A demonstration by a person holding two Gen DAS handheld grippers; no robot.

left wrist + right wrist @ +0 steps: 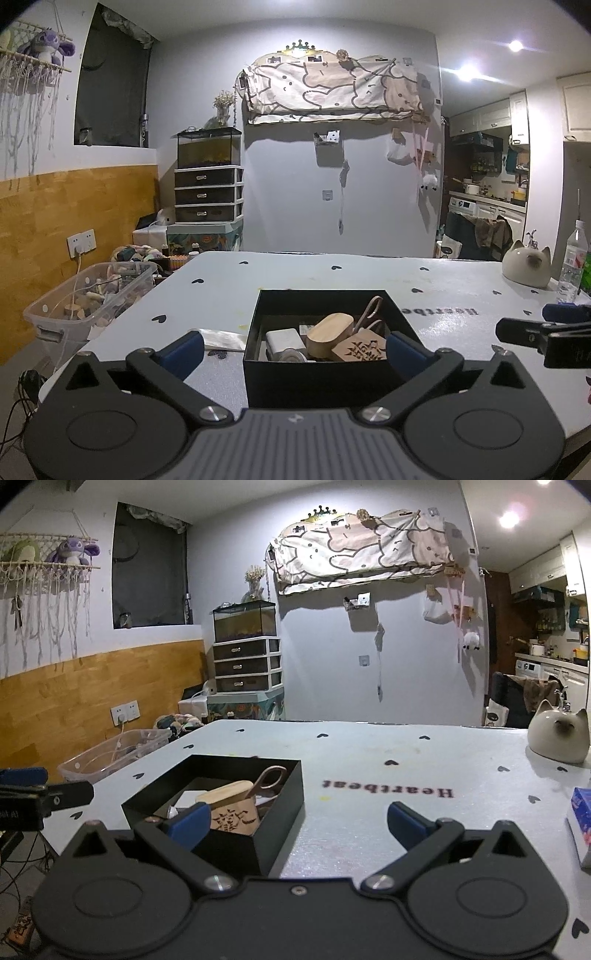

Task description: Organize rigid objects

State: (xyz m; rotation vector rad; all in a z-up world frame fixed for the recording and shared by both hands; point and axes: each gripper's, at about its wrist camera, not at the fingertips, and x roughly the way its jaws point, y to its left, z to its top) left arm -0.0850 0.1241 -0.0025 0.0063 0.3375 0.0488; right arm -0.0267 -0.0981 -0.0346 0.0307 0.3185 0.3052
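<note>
A black open box point(317, 380) stands on the pale table point(295, 273). In it lie a rounded wooden case point(328, 334), a carved wooden block point(360, 350), pink-handled scissors point(369, 312) and a white item point(282, 339). My left gripper point(293, 349) is open and empty, its fingers either side of the box's near end. In the right wrist view the box point(236, 845) sits at the left, with the carved block point(232, 818) and the scissors point(271, 779) showing. My right gripper point(297, 821) is open and empty over bare table to the right of the box.
A ceramic cat point(528, 267) and a plastic bottle point(570, 258) stand at the table's far right. A blue-and-white carton point(581, 823) lies at the right edge. A clear bin point(88, 299) of odds sits on the floor left of the table. A foil strip point(221, 338) lies left of the box.
</note>
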